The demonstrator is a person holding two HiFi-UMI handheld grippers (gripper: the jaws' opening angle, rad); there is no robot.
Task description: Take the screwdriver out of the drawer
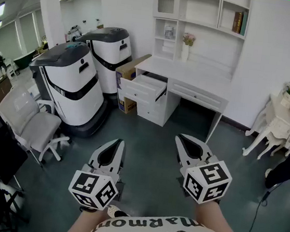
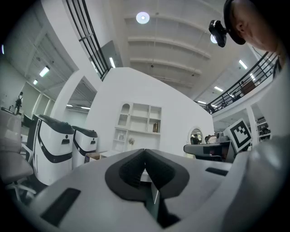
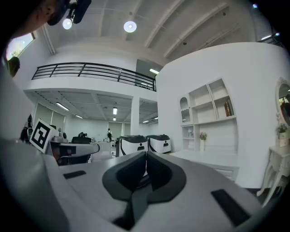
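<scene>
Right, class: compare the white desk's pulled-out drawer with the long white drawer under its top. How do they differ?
The pulled-out white drawer stands open, its front forward of the white desk; the long white drawer sits shut. The pulled-out one tops a drawer stack at one end of the desk; the long one spans the knee space. Both have white panelled fronts.

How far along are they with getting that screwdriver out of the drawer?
Barely started. Done: one drawer of the white desk already stands pulled out. In hand: nothing; the left gripper and right gripper are both shut and empty, well short of the desk. Left: approach, reach into the drawer and lift out the screwdriver, which can't be seen from here.
</scene>
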